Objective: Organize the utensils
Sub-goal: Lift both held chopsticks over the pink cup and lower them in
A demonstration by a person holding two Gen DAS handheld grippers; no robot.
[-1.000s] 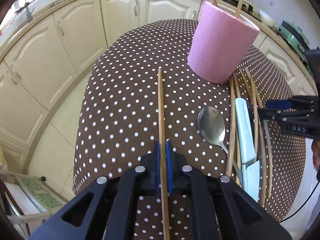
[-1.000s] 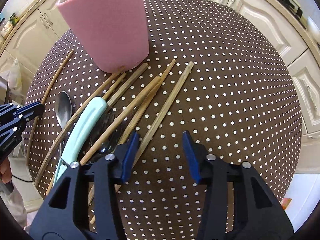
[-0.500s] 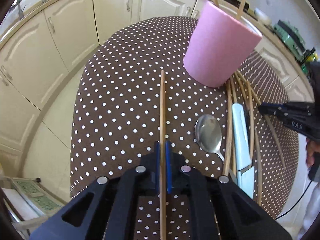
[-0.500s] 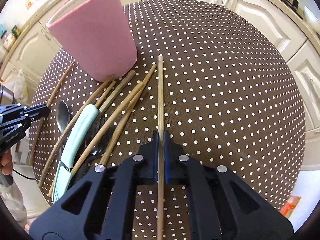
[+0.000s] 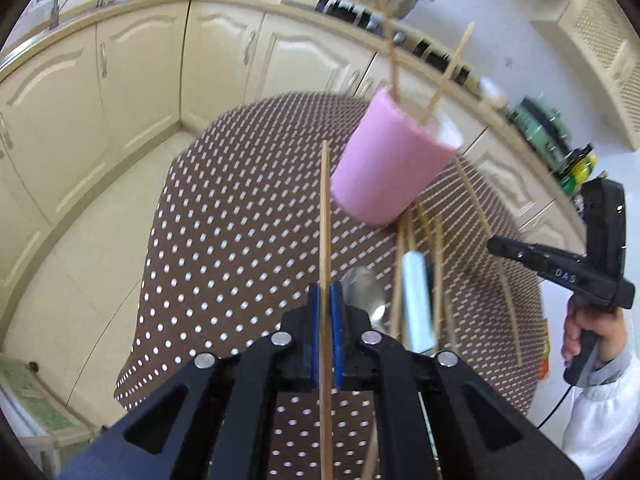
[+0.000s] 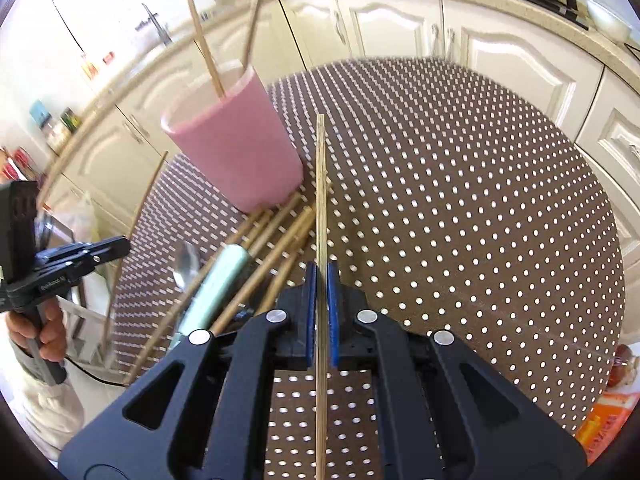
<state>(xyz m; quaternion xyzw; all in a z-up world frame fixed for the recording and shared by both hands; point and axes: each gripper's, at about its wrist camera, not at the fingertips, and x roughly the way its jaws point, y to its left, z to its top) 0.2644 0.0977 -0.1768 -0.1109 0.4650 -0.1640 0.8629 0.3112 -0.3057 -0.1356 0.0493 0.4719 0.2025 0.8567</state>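
I am clamping my left gripper [image 5: 325, 312] on one chopstick [image 5: 325, 216] and my right gripper [image 6: 319, 300] on another chopstick [image 6: 320, 184], each pointing forward toward the pink cup [image 5: 388, 168] for dropping in. More chopsticks, a spoon [image 5: 364, 292] and a pale-handled utensil [image 5: 416, 292] are lying on the tabletop [image 6: 460, 200] just beside the cup's base.

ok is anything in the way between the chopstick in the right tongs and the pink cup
Nothing visible blocks it. The chopstick in the right tongs is lifted clear, beside the pink cup. Two chopsticks already stand inside, leaving most of the opening free.
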